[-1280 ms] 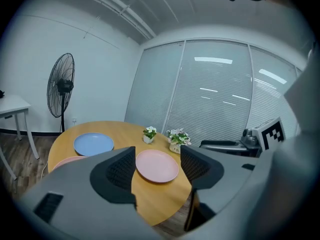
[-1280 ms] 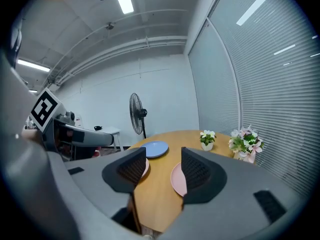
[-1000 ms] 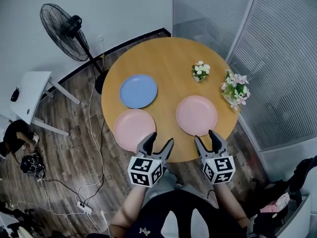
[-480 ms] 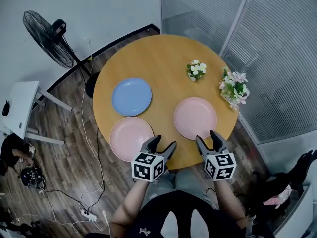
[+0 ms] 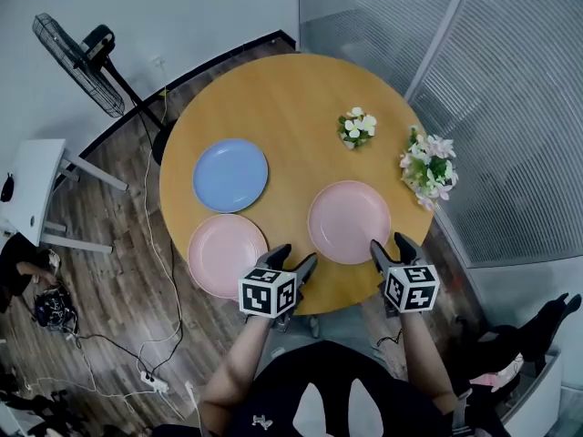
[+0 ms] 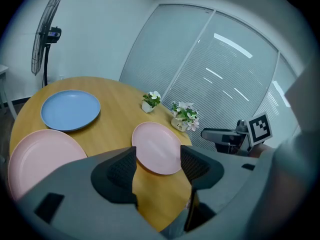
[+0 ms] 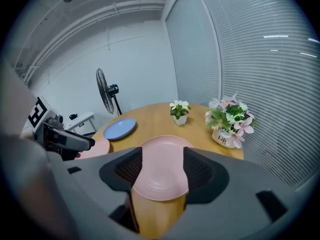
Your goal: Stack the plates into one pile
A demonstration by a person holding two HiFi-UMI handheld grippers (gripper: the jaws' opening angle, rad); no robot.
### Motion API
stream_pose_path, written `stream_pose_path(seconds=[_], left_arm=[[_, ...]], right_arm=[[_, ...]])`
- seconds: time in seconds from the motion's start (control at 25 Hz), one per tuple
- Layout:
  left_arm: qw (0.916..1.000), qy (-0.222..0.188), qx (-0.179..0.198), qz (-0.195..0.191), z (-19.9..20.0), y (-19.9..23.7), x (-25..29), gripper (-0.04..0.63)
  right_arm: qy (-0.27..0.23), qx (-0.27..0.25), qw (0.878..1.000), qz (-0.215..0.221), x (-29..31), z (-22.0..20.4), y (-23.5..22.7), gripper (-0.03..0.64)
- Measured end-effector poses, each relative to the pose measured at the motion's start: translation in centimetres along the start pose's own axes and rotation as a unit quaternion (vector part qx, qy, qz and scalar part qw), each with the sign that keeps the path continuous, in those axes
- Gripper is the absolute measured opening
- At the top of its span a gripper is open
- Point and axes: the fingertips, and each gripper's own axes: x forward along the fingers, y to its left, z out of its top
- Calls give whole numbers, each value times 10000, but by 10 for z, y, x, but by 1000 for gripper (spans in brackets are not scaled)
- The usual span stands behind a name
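Three plates lie apart on the round wooden table (image 5: pixel 291 98): a blue plate (image 5: pixel 230 174) at the left, a pink plate (image 5: pixel 228 254) in front of it, and another pink plate (image 5: pixel 349 221) at the front right. My left gripper (image 5: pixel 293 259) is open over the table's near edge, between the two pink plates, holding nothing. My right gripper (image 5: pixel 390 244) hovers at the near rim of the right pink plate (image 7: pixel 161 169); its jaws are opening and grip nothing. In the left gripper view the right pink plate (image 6: pixel 156 147) lies ahead of the open jaws.
A small white flower pot (image 5: pixel 355 127) and a larger pot of pink flowers (image 5: pixel 428 173) stand at the table's right side. A fan (image 5: pixel 77 53), a white side table (image 5: pixel 27 189) and floor cables are to the left. Blinds cover a glass wall on the right.
Both grippers have moved forward toward the table. The right one now reaches the near rim of the right pink plate. The plates have not moved.
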Motion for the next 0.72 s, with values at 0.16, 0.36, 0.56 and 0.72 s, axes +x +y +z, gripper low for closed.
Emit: stream_pose_path(seconds=[0.16, 0.36, 0.56, 0.72], left_arm=[[9994, 212, -252, 100, -4, 3, 23, 272], [9963, 418, -660, 367, -16, 13, 55, 272], [9912, 524, -1037, 630, -30, 24, 73, 272], [9855, 463, -1435, 781, -36, 32, 81, 272]], right_arm=[[357, -65, 9993, 99, 17, -3, -25, 256], [737, -98, 9969, 241, 42, -16, -55, 256], [1133, -150, 9925, 429, 64, -32, -74, 256], [1439, -175, 9875, 614, 82, -44, -81, 249]])
